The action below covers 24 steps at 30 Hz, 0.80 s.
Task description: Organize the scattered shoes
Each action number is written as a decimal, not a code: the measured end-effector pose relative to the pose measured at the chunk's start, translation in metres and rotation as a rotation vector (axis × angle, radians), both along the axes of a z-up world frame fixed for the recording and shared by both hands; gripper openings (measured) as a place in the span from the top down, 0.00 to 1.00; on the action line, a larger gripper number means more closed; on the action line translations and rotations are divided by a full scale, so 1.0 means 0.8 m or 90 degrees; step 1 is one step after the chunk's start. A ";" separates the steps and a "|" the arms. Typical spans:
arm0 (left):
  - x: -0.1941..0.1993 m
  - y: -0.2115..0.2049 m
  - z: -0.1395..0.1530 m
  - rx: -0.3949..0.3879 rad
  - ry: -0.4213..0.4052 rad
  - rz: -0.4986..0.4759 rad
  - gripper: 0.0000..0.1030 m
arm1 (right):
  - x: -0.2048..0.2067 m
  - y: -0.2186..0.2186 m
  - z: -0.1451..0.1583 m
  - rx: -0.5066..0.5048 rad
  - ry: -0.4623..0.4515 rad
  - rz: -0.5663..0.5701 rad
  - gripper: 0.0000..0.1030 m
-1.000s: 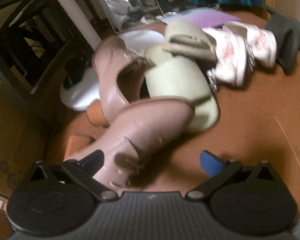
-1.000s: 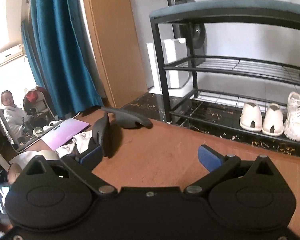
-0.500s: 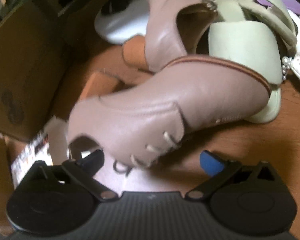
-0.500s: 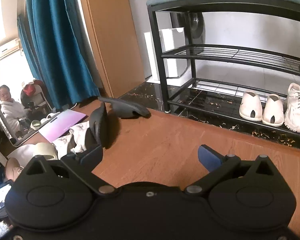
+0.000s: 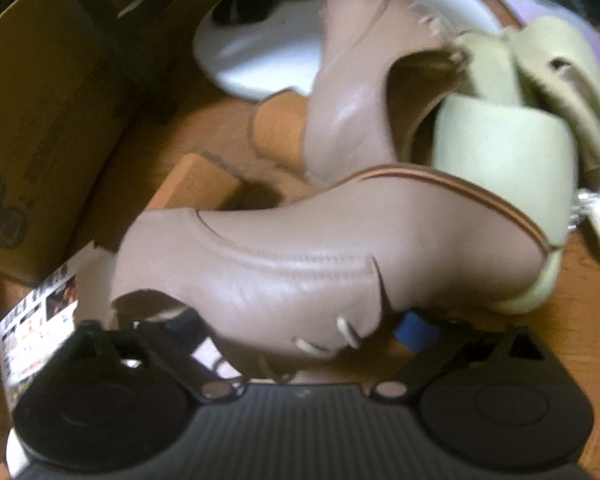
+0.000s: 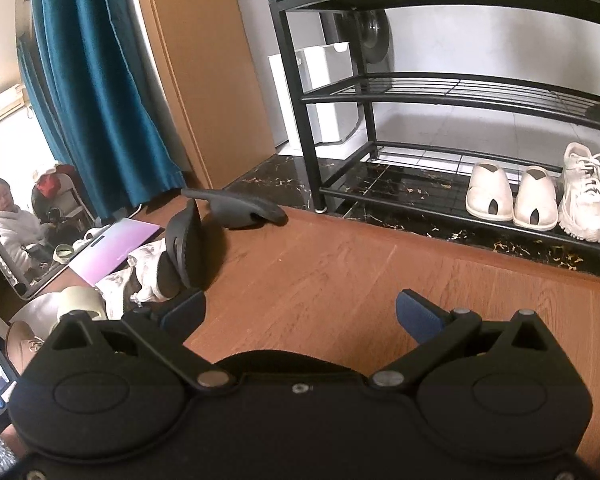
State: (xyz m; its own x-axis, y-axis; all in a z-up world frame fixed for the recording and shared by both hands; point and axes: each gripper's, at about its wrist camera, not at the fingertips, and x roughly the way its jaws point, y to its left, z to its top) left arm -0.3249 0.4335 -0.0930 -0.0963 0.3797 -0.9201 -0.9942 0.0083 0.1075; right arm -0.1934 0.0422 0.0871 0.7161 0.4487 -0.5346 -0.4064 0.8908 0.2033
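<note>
Left view blurring at the edges; left gripper (image 5: 300, 330) closing in around the mauve heeled shoe (image 5: 300, 256), jaws just having narrowed, blue right pad (image 5: 414, 328) showing beside the laced front, left pad hiding under the shoe's open collar; contact of pads on leather not resolving, so a pinch cannot be told. Shoe lying on its side across the frame centre, smooth leather with a stitched seam, a tan welt line and pale lace ends. Second mauve shoe (image 5: 364, 80) standing at 12 o'clock, tan block heels (image 5: 278, 132) showing at 10 o'clock. Pale green slide sandals (image 5: 500, 168) piling at 2 o'clock, matte foam, partly tucking under the near shoe's toe. White round base (image 5: 260, 52) cut off at 11 o'clock. Cardboard box (image 5: 40, 120) filling 9 o'clock, printed marks too dark to read; printed leaflet (image 5: 36, 332) at 8 o'clock, lettering blurring beyond reading. Right view: right gripper (image 6: 300, 312) hanging spread over bare wooden floor (image 6: 340, 272), nothing between its blue pads. Dark grey slippers (image 6: 204, 232) lying at 10 o'clock, one on edge, one sole up. Black metal shoe rack (image 6: 440, 96) standing at 1 o'clock, cream slip-ons (image 6: 512, 196) and white sneakers (image 6: 588, 192) sitting on the lowest tier, sneakers cut off at the frame edge. Teal curtain (image 6: 96, 80) hanging at 11 o'clock; lilac folder (image 6: 112, 248) at 9 o'clock; a seated person reflecting in a mirror (image 6: 16, 224) at far 9 o'clock.
</note>
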 end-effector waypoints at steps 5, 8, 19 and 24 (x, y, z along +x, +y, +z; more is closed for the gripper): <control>-0.025 0.001 0.006 0.008 -0.101 -0.030 0.44 | 0.006 -0.009 0.004 0.016 0.003 -0.009 0.00; -0.028 -0.001 0.018 0.039 -0.110 -0.075 0.47 | 0.007 -0.013 0.004 0.022 0.007 -0.014 0.00; -0.042 0.023 0.047 0.008 -0.216 -0.074 0.76 | 0.016 -0.038 0.011 0.062 0.008 -0.045 0.00; -0.041 0.007 0.063 0.000 -0.246 -0.099 0.83 | 0.016 -0.065 0.007 0.089 0.010 -0.074 0.00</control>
